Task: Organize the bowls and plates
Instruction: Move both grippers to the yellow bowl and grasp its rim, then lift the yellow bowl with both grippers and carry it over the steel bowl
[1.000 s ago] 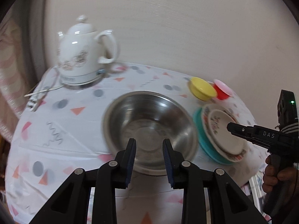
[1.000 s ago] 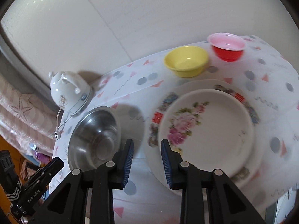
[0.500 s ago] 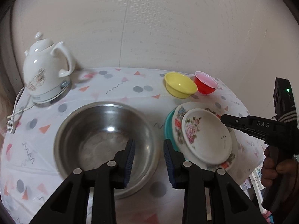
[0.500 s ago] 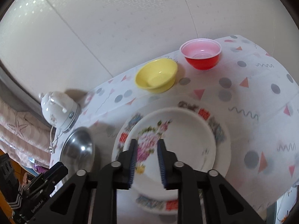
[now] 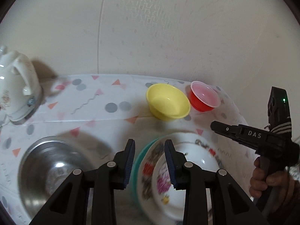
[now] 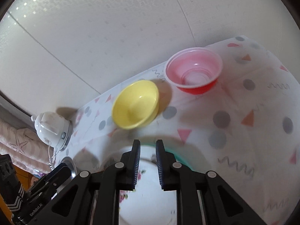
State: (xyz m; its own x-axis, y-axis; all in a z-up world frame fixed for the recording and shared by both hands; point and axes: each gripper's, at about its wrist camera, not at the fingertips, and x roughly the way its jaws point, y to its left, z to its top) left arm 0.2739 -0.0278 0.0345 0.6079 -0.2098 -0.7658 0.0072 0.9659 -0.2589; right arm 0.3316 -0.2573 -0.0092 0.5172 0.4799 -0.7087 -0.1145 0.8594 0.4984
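White textured wall behind, and a surface (image 5: 105,112) under a confetti-print cloth, pushed up against it. Plates are stacked at the near edge: a floral bowl (image 5: 189,161) sitting in a floral plate (image 5: 150,161), on a teal plate (image 5: 136,168). Yellow bowl (image 6: 136,104) and red bowl (image 6: 194,69) sit behind the stack near the wall, steel bowl (image 5: 54,166) to the left, kettle (image 5: 15,86) in the far left corner.

Left tongs (image 5: 150,144) hover over the stack's left rim, jaws apart, nothing in them. Right tongs (image 6: 148,143) have just been closing to a narrow gap, also gripping nothing, above the stack's far edge.

My guess: the floral pieces are ceramic, so heavyish, glazed-slick and chippable; pinch the rim squarely. The plastic bowls look light and forgiving, and the steel one is probably slippery.

Motion blur smears the stack, and its near side is hidden behind the tongs. The kettle and steel bowl are cut off.
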